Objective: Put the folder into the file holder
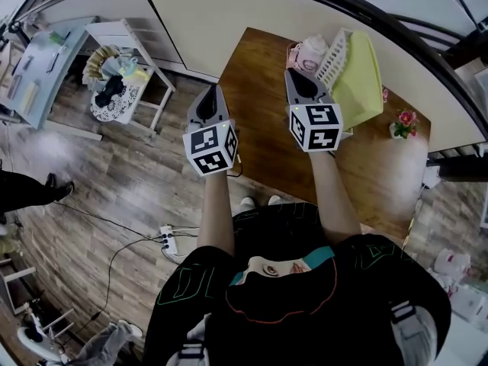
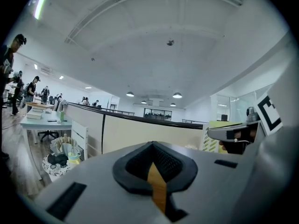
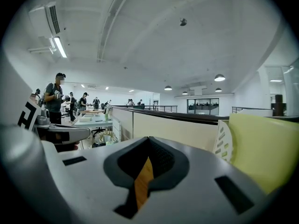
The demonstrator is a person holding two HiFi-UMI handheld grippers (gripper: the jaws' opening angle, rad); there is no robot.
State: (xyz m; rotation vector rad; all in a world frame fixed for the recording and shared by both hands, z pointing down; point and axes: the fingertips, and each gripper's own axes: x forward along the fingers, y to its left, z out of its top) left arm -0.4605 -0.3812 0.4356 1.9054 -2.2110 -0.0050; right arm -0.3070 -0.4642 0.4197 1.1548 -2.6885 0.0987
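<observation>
Overhead, the head view shows a brown wooden table (image 1: 267,139) pushed against a cream partition wall (image 1: 229,10), with grey-brown plank flooring (image 1: 114,189) spreading out to the left. Both gripper views look over that partition into a wide office with ceiling lamps, desks and people standing far off.

At the table's far right part stands a white perforated file holder (image 1: 333,58), and the yellow-green folder (image 1: 362,71) is upright inside it; the right gripper view has the same folder (image 3: 266,146) filling its right side behind the holder's slotted wall (image 3: 223,141). Just left of the holder sits a pink-and-white rounded object (image 1: 308,52); what it is cannot be told. A small pot of pink flowers (image 1: 404,122) sits near the table's right edge, well apart from the holder. On the floor to the left, a white slatted stand (image 1: 126,40) has a round basket (image 1: 114,101) heaped with cloth beside it.

The right gripper (image 1: 295,75) is over the table, its tip near the pink object and the holder's left side; its jaws (image 3: 148,140) are clenched together with nothing between them. The left gripper (image 1: 214,91) is at the table's left edge, its jaws (image 2: 152,144) likewise pressed together and empty. The tabletop nearer the person is bare wood, and a white power strip (image 1: 168,239) lies on the floor below the left arm.
</observation>
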